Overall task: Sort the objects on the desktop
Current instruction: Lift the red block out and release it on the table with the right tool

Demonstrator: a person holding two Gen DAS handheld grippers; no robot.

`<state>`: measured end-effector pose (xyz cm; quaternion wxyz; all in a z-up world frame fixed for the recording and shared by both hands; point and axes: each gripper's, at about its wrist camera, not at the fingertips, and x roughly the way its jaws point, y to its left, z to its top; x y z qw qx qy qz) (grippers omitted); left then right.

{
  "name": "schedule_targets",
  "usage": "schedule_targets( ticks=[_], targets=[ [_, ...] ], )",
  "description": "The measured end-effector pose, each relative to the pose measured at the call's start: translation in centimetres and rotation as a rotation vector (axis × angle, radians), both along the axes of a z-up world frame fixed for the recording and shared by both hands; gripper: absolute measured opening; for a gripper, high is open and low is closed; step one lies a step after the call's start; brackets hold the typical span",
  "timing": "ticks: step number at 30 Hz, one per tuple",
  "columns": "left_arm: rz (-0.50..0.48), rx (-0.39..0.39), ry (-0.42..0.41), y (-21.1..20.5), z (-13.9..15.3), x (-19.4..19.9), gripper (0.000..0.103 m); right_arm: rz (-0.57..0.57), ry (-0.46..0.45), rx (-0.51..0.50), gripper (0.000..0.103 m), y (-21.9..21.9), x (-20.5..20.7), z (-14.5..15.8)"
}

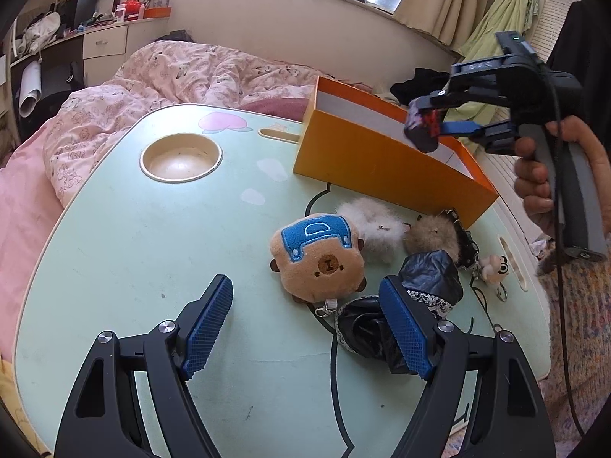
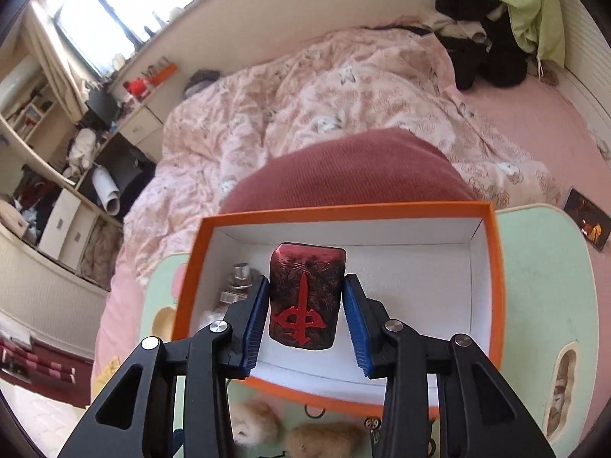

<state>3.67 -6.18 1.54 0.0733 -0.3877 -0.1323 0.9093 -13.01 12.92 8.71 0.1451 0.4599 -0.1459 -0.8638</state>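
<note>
Item: my right hand-held gripper [image 2: 305, 305], clamped on a dark red tile [image 2: 305, 297], poised over the orange box [image 2: 492, 286]; a bottle [image 2: 238, 280] inside at 9 o'clock. My left hand-held gripper [image 1: 305, 328], fingers apart and empty, above the surface [image 1: 152, 248]; bear plush [image 1: 319, 255] at 12 o'clock, black pouch [image 1: 431, 271] at 2

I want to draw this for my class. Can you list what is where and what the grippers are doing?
right gripper: shut on red-black block, above orange box
left gripper: open, holds nothing
in box: small bottle
on green table: bear plush, white fluffy toy, brown fluffy toy, black lace-trimmed pouch
</note>
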Motion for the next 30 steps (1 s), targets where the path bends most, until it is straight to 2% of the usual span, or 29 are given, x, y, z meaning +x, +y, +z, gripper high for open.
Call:
schedule_targets(
  ticks=[3, 5, 10, 15, 20, 24, 27, 30],
  targets=[
    [0.011, 0.011, -0.002, -0.4, 0.0, 0.0, 0.079, 0.063, 0.088, 0.015, 0.038, -0.5, 4.6, 2.2],
    [0.016, 0.014, -0.002, -0.5, 0.1, -0.1, 0.079, 0.123, 0.099, 0.056, 0.038, -1.0, 7.7, 2.0],
    [0.024, 0.016, 0.004, -0.9, 0.5, -0.2, 0.079, 0.231, 0.000, 0.070, 0.038, -1.4, 13.2, -3.0],
    [0.025, 0.017, 0.007, -1.3, 1.4, -0.6, 0.079, 0.212, -0.078, 0.108, 0.039, -0.2, 15.1, -7.9],
    [0.030, 0.027, 0.015, -1.7, 2.6, -1.1, 0.079, 0.204, -0.031, 0.140, 0.041, -0.3, 15.7, -8.5],
    [0.015, 0.015, 0.015, -1.4, 3.1, -1.5, 0.079, 0.183, 0.013, 0.108, 0.066, -0.1, 16.0, -8.9],
    [0.005, 0.009, 0.012, -1.3, 3.7, -2.0, 0.079, 0.168, 0.052, 0.045, 0.067, 0.6, 16.9, -8.6],
    [-0.009, 0.014, 0.004, -1.2, 4.5, -2.9, 0.079, 0.152, 0.112, 0.025, 0.070, 1.4, 18.0, -7.9]
  ],
)
